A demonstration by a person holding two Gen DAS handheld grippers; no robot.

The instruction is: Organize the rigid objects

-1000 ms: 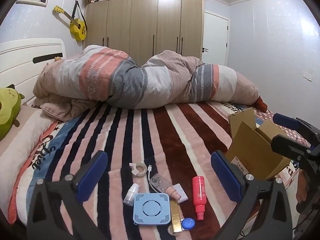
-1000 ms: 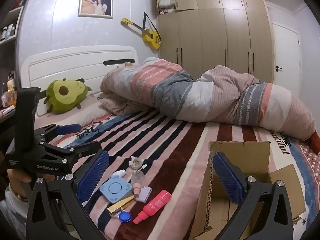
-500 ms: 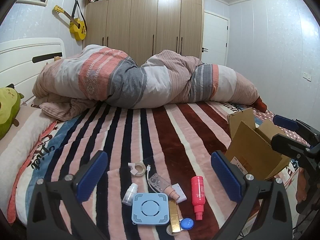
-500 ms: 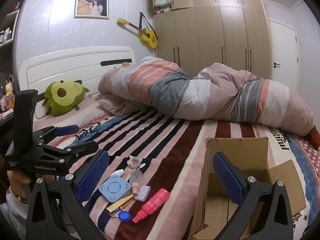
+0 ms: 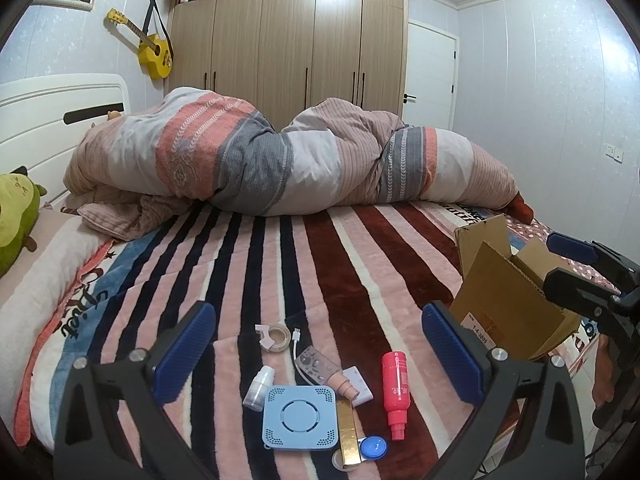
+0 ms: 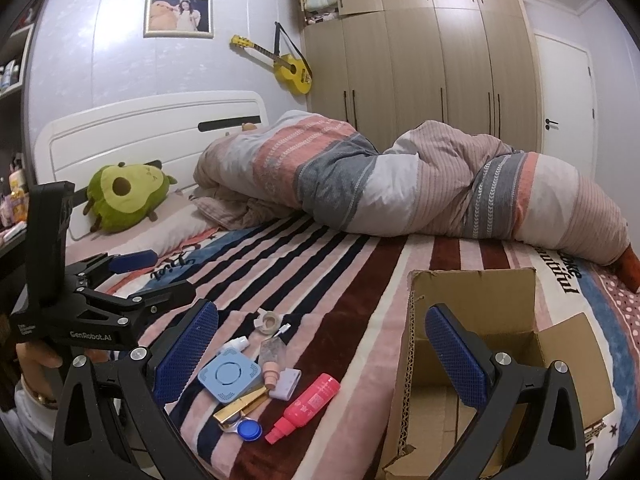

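A cluster of small objects lies on the striped bed near its front edge: a light blue square device, a red spray bottle, a gold bar, a blue round lid, a small white bottle, a tape roll, a clear pouch. An open cardboard box stands to their right. My left gripper is open and empty above the cluster. My right gripper is open and empty between the cluster and the box.
A rolled striped duvet lies across the far side of the bed. A green avocado plush sits by the white headboard. Wardrobes and a yellow ukulele line the far wall.
Both views have shifted slightly; the cluster sits a little further from the left gripper. Both grippers stay open and empty. Nothing on the bed has moved.
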